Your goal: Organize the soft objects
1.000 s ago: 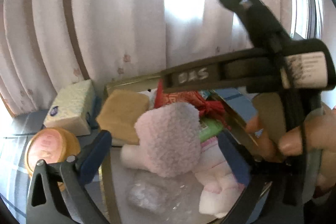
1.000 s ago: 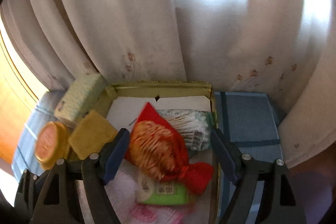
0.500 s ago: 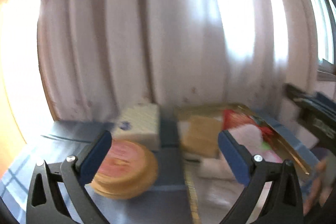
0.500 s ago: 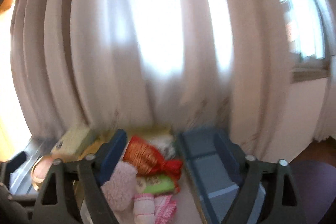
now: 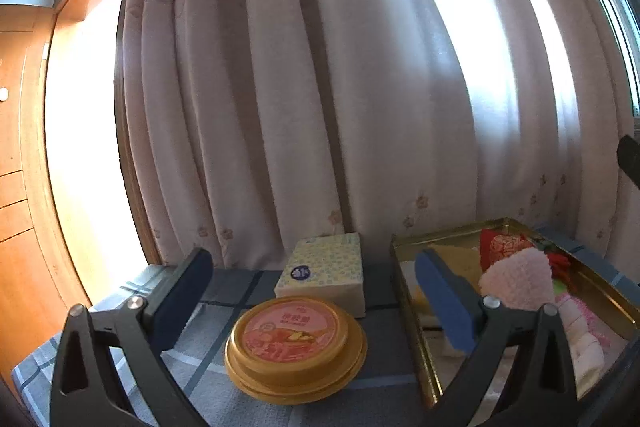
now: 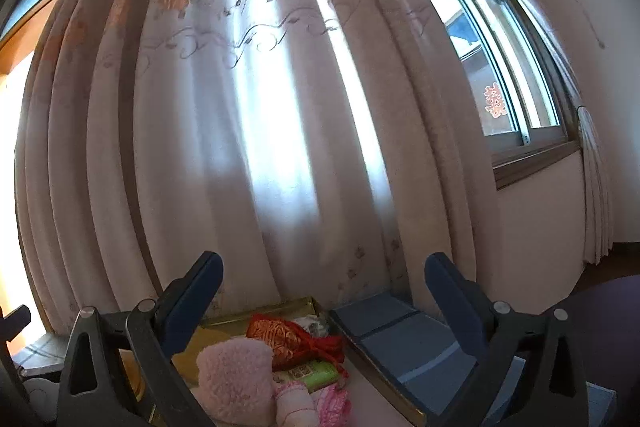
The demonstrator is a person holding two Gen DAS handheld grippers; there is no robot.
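Note:
A gold tin tray on the blue plaid tabletop holds soft things: a fuzzy pink plush, a red pouch, a yellow sponge and pink-white items. The right wrist view shows the tray, the plush, the red pouch and a green packet. My left gripper is open and empty, raised in front of a tissue pack and an orange-lidded tub. My right gripper is open and empty above the tray.
A floral curtain hangs right behind the table. A wooden cabinet stands at the left. A window and a wall are at the right. Part of the other gripper shows at the right edge.
Both grippers have pulled up and back from the tray. The left one has swung left toward the tub and tissue pack. The pink plush now lies in the tray.

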